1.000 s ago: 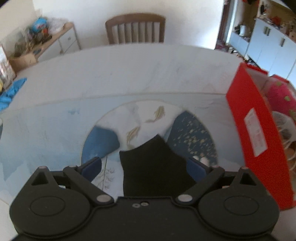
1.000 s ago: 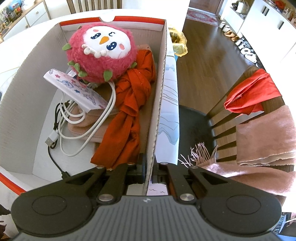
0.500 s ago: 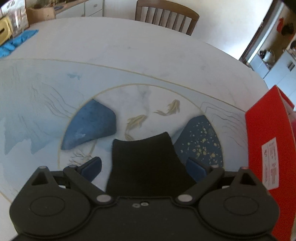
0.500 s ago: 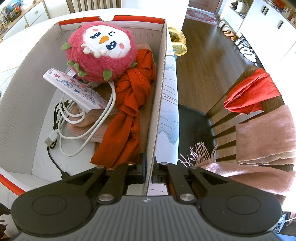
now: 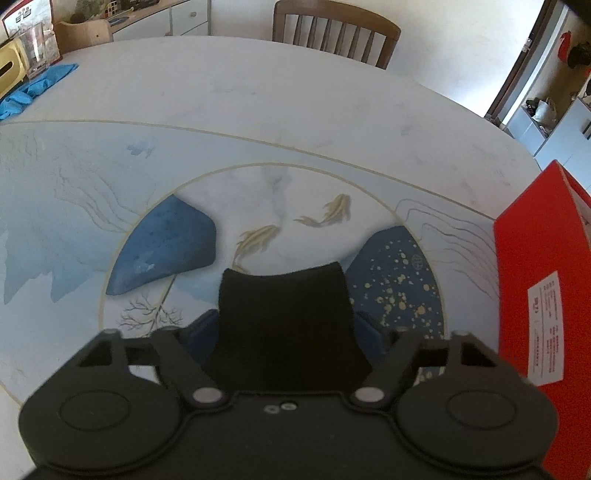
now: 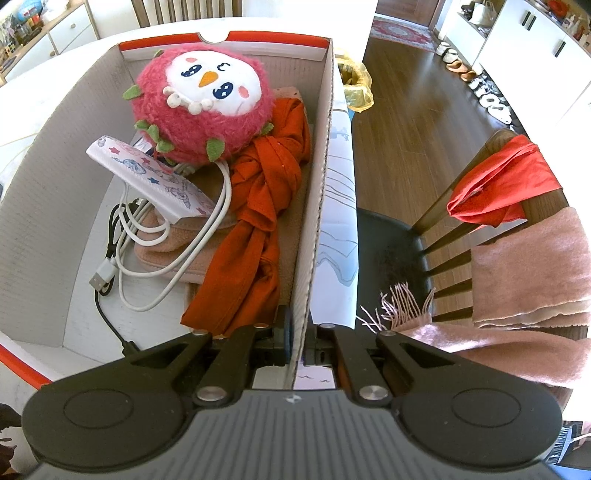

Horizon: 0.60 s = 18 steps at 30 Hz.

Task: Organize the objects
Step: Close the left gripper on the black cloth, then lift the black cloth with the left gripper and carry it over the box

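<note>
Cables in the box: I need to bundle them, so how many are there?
2: a white cable looped over the pink cloth beneath the patterned case, and a black cable along the box floor at the left. More may be hidden under the plush.

Boxes: one red box (image 6: 317, 177), open on top
Plush toys: one pink plush toy (image 6: 203, 107) in the box
Red cloths: two, one red cloth in the box (image 6: 262, 221) and one red cloth on the chair back (image 6: 502, 188)
Cables: one white cable (image 6: 173, 258) and one black cable (image 6: 107, 314)
Patterned pouches: one (image 6: 147, 177)
Black cloths: one black cloth (image 5: 284, 325)
Chairs: one at the far side of the table (image 5: 336, 29), one beside the box (image 6: 443, 236)
Painted fish on the table: two (image 5: 295, 225)
</note>
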### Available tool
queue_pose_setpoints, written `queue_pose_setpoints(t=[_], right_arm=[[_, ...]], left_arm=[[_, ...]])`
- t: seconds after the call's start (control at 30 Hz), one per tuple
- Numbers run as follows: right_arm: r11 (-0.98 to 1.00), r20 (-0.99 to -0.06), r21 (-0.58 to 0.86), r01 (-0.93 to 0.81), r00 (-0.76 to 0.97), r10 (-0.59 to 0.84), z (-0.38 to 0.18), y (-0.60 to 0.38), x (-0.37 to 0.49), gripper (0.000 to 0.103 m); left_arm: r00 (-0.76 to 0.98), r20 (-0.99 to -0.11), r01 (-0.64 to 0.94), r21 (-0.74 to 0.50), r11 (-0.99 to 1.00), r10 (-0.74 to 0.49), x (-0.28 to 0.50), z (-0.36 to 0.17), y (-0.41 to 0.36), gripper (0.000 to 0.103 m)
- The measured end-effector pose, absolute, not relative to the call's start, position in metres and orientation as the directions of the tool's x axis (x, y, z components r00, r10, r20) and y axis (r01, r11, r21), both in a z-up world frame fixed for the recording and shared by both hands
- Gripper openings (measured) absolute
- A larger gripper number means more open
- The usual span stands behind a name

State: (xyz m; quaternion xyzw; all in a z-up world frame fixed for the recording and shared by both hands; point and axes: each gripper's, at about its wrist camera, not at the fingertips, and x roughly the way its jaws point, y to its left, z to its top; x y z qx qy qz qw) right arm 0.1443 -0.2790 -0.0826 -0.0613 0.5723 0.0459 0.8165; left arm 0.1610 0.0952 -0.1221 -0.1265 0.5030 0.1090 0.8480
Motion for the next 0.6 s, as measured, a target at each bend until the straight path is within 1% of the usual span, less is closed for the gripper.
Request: queue_pose_setpoints(t=[0.03, 0.1, 0.13, 0.2, 0.23, 0.27, 0.3, 0.43, 0.6], right_arm=[[0.988, -0.94, -0.047, -0.145, 0.341, 0.005, -0.083, -0.279, 0.144, 0.005], [0.988, -0.94, -0.047, -0.145, 0.341, 0.005, -0.083, -0.279, 0.144, 0.005], [0.988, -0.94, -0.047, -0.145, 0.341, 0.005, -0.083, -0.279, 0.144, 0.005], [0.989, -0.94, -0.046, -0.144, 0.341, 0.006, -0.084, -0.279, 0.144, 0.004], [0.989, -0.94, -0.045, -0.144, 0.342, 0.007, -0.084, -0.279, 0.144, 0.004], [0.988, -0.94, -0.046, -0.145, 0.342, 0.007, -0.084, -0.279, 0.144, 0.004], [0.988, -0.94, -0.045, -0.144, 0.341, 0.007, -0.084, -0.279, 0.144, 0.004], [0.989, -0.94, -0.044, -0.144, 0.341, 0.008, -0.085, -0.279, 0.144, 0.005], [0.989, -0.94, -0.043, -0.143, 0.341, 0.008, -0.086, -0.279, 0.144, 0.004]], left_arm=[[0.473, -0.879, -0.308, -0.108, 0.945, 0.053, 0.161, -0.121, 0.094, 0.066], [0.475, -0.878, -0.304, -0.106, 0.947, 0.054, 0.16, -0.121, 0.093, 0.055], [0.479, -0.877, -0.301, -0.114, 0.947, 0.047, 0.159, -0.12, 0.093, 0.052], [0.483, -0.875, -0.294, -0.126, 0.947, 0.033, 0.158, -0.119, 0.092, 0.034], [0.481, -0.876, -0.291, -0.135, 0.947, 0.023, 0.158, -0.118, 0.092, 0.03], [0.48, -0.877, -0.289, -0.143, 0.947, 0.014, 0.158, -0.118, 0.092, 0.022], [0.479, -0.878, -0.287, -0.151, 0.946, 0.005, 0.157, -0.117, 0.093, 0.016], [0.482, -0.876, -0.266, -0.148, 0.952, -0.002, 0.153, -0.109, 0.09, 0.011], [0.488, -0.872, -0.229, -0.163, 0.96, -0.032, 0.147, -0.092, 0.09, 0.01]])
